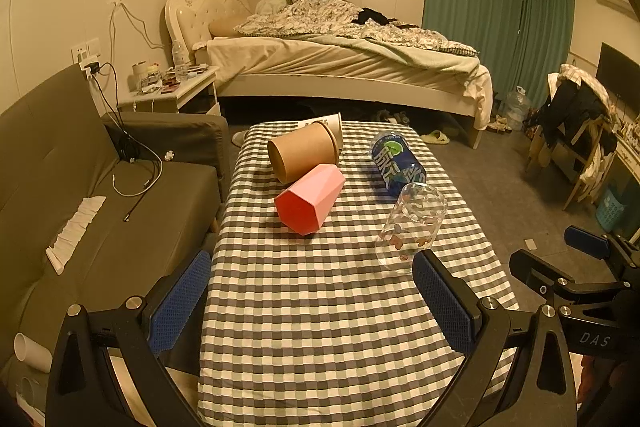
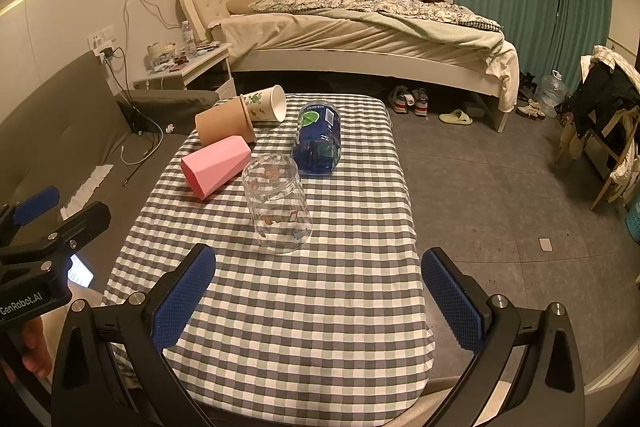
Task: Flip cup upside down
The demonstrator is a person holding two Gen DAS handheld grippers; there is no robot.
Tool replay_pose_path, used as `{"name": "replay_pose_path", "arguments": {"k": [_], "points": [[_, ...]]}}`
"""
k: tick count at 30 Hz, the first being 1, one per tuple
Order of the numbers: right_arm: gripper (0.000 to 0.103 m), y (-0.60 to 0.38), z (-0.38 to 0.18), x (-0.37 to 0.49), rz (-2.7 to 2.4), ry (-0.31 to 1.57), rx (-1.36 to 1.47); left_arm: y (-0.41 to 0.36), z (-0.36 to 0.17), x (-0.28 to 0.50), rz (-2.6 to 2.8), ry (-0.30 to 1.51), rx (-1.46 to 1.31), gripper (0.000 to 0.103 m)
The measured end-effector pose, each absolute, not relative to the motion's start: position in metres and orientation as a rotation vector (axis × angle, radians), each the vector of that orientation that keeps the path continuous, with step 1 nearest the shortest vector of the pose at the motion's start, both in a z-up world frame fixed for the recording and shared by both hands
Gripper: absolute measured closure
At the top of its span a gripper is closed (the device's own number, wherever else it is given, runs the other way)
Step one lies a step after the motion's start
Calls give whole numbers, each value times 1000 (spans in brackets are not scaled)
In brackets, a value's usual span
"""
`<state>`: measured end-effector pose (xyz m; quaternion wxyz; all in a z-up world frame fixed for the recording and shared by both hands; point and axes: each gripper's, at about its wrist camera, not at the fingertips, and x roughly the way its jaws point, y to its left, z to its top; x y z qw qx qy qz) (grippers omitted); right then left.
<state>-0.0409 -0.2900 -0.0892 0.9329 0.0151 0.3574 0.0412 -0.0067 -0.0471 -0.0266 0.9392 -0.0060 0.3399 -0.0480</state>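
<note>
One clear glass cup w/ small cartoon prints stands mouth-down near the middle of the checked table. Behind it lie 4 things: pink cup, brown paper cup, white paper cup, blue bottle. Left gripper & right gripper both gape wide, holding nothing.

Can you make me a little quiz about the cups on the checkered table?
1. True or false: the clear glass cup stands mouth-down on the checkered table.
2. Which cup lies on its side closest to the clear glass cup: A) white printed paper cup B) pink cup C) brown paper cup?
3. Fill in: both the left gripper and right gripper are ____ and hold nothing.

Key: 1 true; 2 B; 3 open.
</note>
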Motion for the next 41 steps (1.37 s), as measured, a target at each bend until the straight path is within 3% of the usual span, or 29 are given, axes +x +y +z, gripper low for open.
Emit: {"name": "replay_pose_path", "arguments": {"k": [41], "points": [[0, -290, -101, -36, 85, 759, 37, -43, -36, -12, -92, 716, -3, 0]]}}
